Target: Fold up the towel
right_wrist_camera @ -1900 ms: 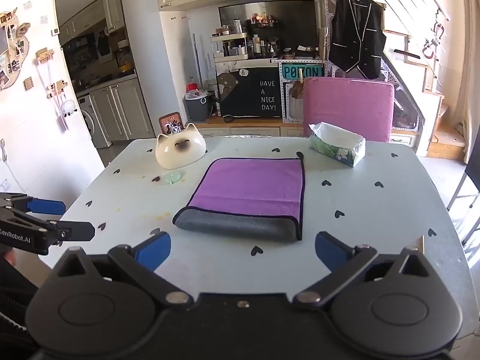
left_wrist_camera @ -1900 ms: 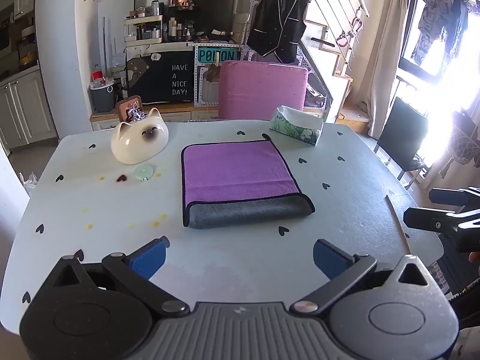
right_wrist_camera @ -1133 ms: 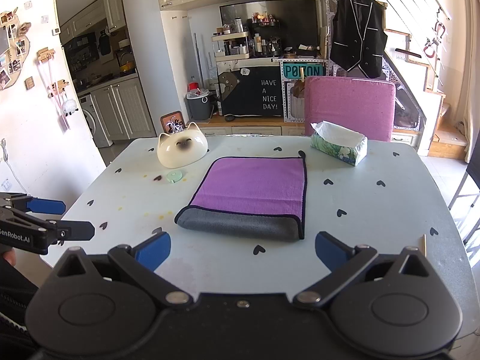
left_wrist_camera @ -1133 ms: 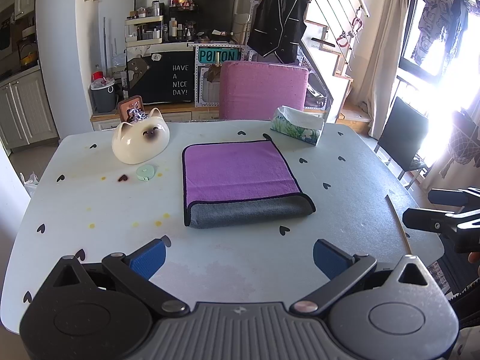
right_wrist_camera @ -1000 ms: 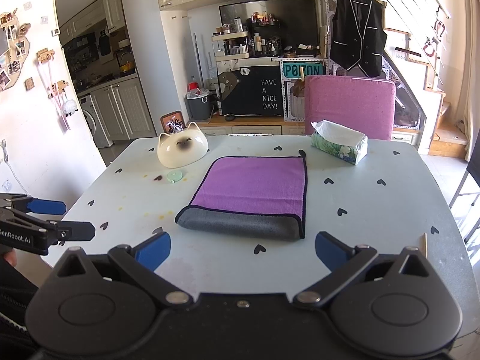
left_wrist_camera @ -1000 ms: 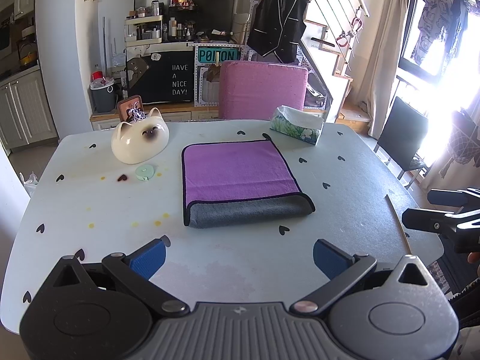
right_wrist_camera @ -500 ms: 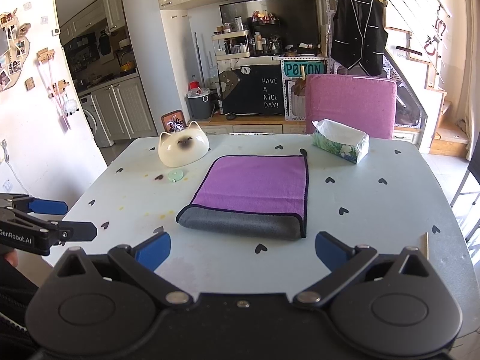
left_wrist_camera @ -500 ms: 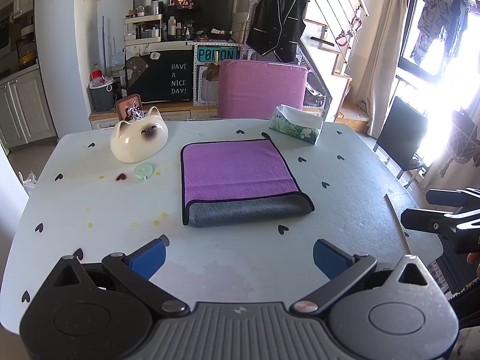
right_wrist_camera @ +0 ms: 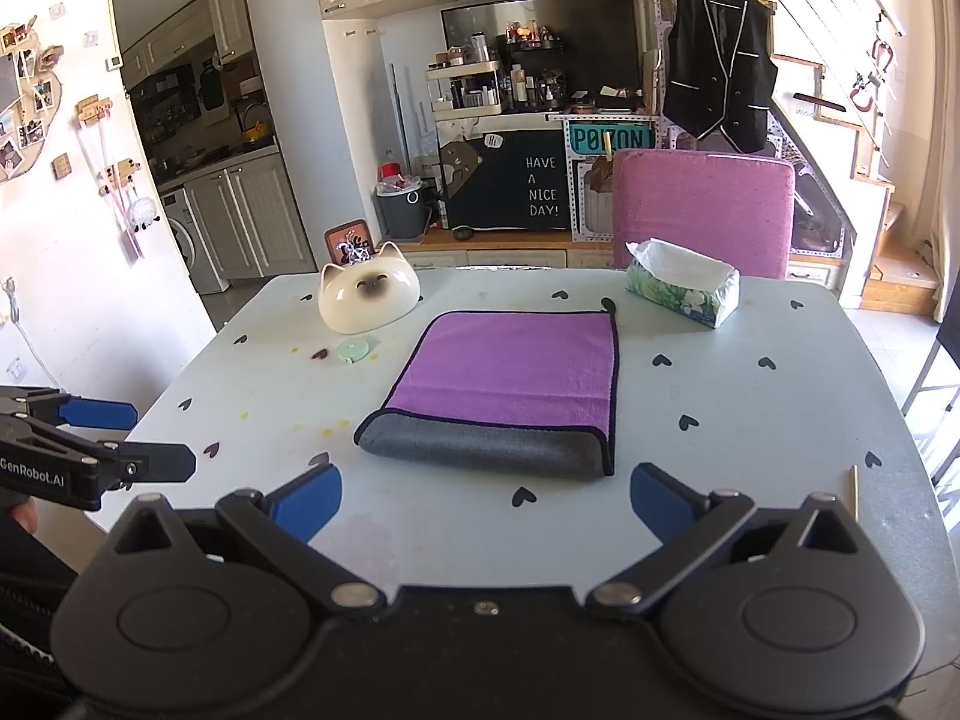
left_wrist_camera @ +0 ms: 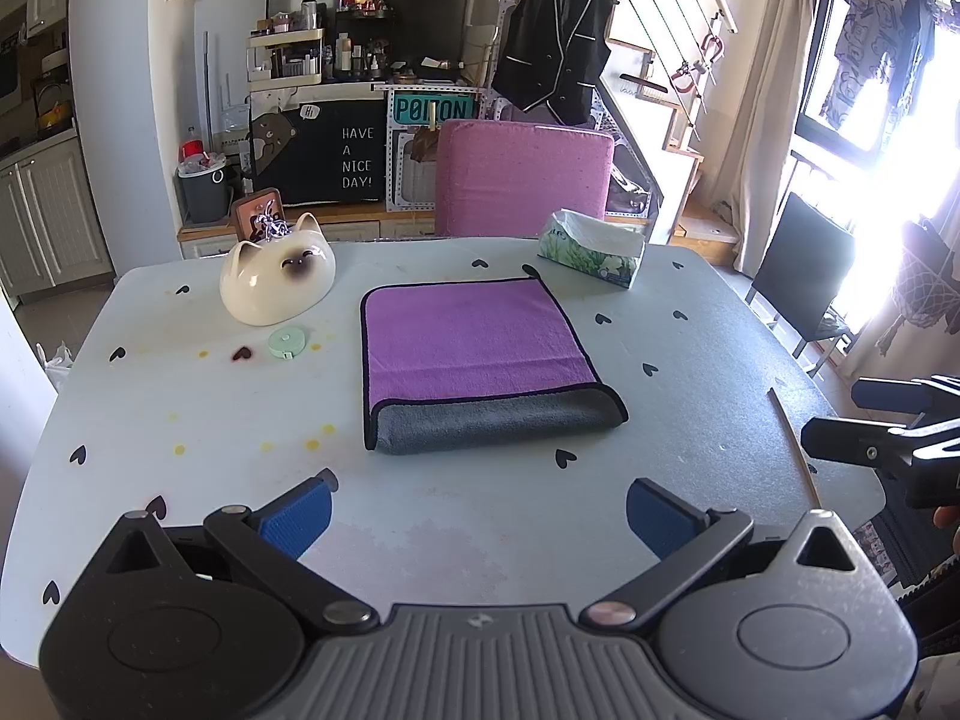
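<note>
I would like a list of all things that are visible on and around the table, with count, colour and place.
towel: 1, purple with grey underside, folded, table centre
cat-shaped bowl: 1, cream, far left
round disc: 1, mint green, before the bowl
tissue box: 1, green-white, far right
table: 1, pale with black hearts
chair: 1, pink, behind table
vest: 1, black, hanging behind
left gripper: 1, black with blue pads, open, near edge
right gripper: 1, same, open

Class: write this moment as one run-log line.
towel: folded, flat on table | left gripper: open, empty | right gripper: open, empty
</note>
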A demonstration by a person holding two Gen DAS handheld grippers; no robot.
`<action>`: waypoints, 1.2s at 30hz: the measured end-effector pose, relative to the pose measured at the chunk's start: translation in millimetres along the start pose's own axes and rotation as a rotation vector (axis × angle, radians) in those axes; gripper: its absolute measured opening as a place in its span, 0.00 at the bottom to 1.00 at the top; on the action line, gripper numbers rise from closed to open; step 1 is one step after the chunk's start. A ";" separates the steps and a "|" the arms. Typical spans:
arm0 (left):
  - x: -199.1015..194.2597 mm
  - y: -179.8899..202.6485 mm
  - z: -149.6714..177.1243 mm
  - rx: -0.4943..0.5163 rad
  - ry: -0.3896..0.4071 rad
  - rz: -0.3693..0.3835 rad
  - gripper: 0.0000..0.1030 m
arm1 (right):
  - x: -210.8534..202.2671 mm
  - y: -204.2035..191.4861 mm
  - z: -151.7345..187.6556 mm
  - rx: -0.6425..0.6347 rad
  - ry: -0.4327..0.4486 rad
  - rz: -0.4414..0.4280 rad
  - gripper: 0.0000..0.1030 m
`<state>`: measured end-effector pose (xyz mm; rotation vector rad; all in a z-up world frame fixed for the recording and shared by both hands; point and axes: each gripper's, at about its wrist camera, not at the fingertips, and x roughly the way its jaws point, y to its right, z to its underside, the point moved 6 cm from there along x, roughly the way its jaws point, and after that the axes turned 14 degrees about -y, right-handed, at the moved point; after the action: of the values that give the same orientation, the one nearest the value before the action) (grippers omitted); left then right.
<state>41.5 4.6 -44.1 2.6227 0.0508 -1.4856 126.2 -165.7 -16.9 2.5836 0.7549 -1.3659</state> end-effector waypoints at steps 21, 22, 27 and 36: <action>2.7 4.6 0.6 0.001 0.000 0.000 1.00 | -1.6 2.8 1.4 0.005 0.001 0.001 1.00; 3.6 4.9 0.8 0.003 0.000 -0.001 1.00 | -0.4 0.1 2.2 0.005 0.002 0.001 1.00; 4.4 4.5 1.0 0.002 0.000 0.000 1.00 | -1.7 3.4 1.2 0.004 0.001 0.000 1.00; 4.3 4.3 0.9 0.001 0.001 0.000 1.00 | -1.0 2.2 1.7 0.004 0.001 0.000 1.00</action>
<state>43.3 0.0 -47.8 2.6243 0.0498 -1.4855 125.5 -168.6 -17.4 2.5876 0.7530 -1.3672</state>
